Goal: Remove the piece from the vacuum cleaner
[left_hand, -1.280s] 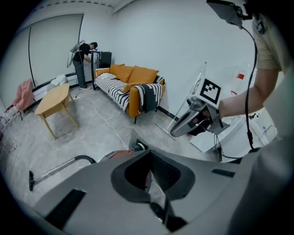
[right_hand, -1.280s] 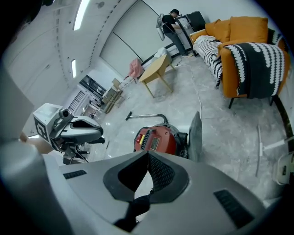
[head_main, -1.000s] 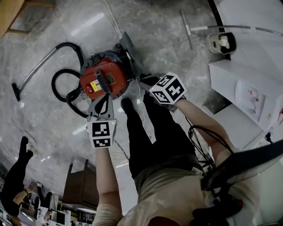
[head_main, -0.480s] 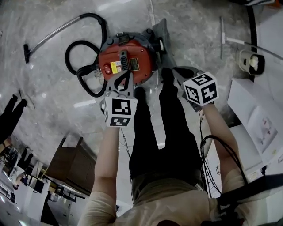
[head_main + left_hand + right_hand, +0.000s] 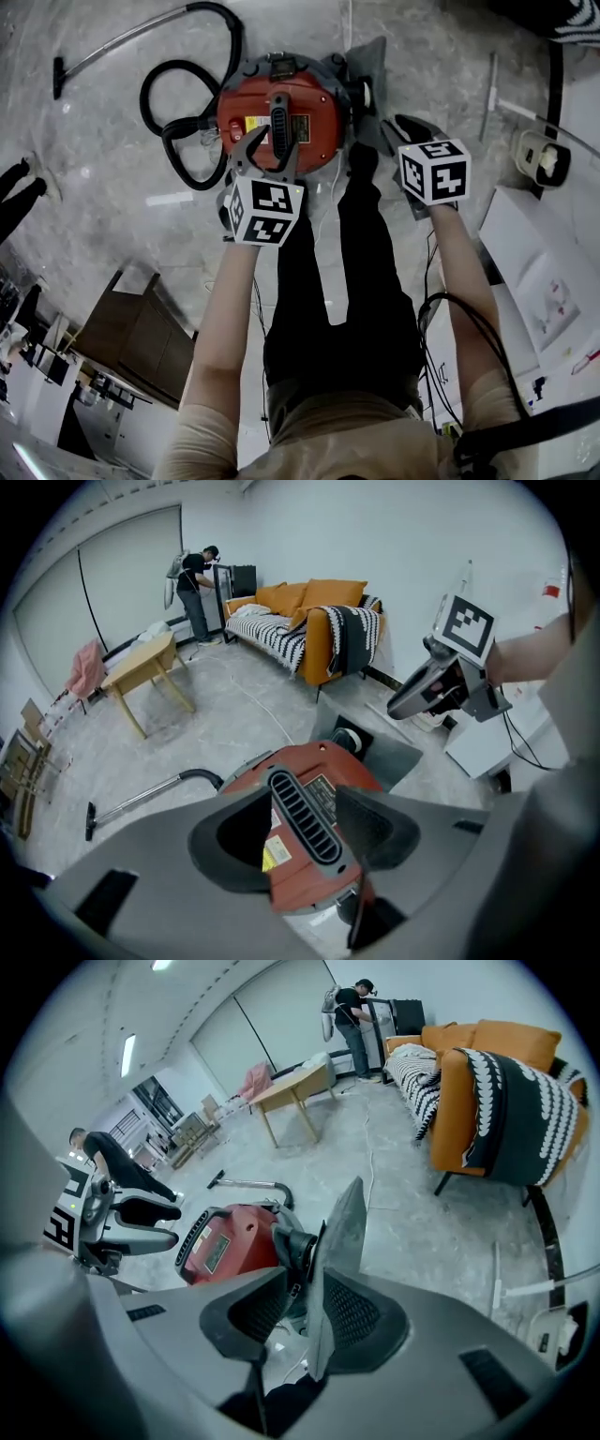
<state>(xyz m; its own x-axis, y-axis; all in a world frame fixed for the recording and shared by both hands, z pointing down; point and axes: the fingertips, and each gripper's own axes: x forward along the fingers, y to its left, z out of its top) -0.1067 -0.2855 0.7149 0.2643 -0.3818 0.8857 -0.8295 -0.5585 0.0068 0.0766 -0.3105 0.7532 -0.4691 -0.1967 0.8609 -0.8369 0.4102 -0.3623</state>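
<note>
Looking down the head view, largest things first. Grey marble floor (image 5: pixel 103 216) fills the frame, and my operator's black-trousered legs (image 5: pixel 337 281) run up the middle toward 12 o'clock. An orange sofa (image 5: pixel 319 621) with a black-and-white throw sits against the far wall in the left gripper view, with a wooden table (image 5: pixel 145 667) off at its 9 o'clock.

Red vacuum cleaner (image 5: pixel 281 117) stands on the floor at 12 o'clock from the feet. Its black hose (image 5: pixel 173 112) loops out at the body's 9 o'clock, and the wand (image 5: pixel 122 47) trails away toward 10 o'clock.

The task's thing, a grey flat piece (image 5: pixel 370 66), is at the vacuum's 2 o'clock. It stands on edge against the body, beside the round port.

Left gripper (image 5: pixel 270 148) hangs over the top of the vacuum, pointing steeply down. Its jaws have just been opening and stand wide. The black ribbed handle (image 5: pixel 305 817) lies in the gap with daylight on both sides, so nothing is gripped.

Right gripper (image 5: pixel 298 1309) sits at the vacuum's 4 o'clock. Its jaws have just been opening too, to about half spread. The thin edge of the grey flat piece runs up through the gap, close along the right-hand pad and clear of the left one. I cannot tell if it touches the right-hand pad.
</note>
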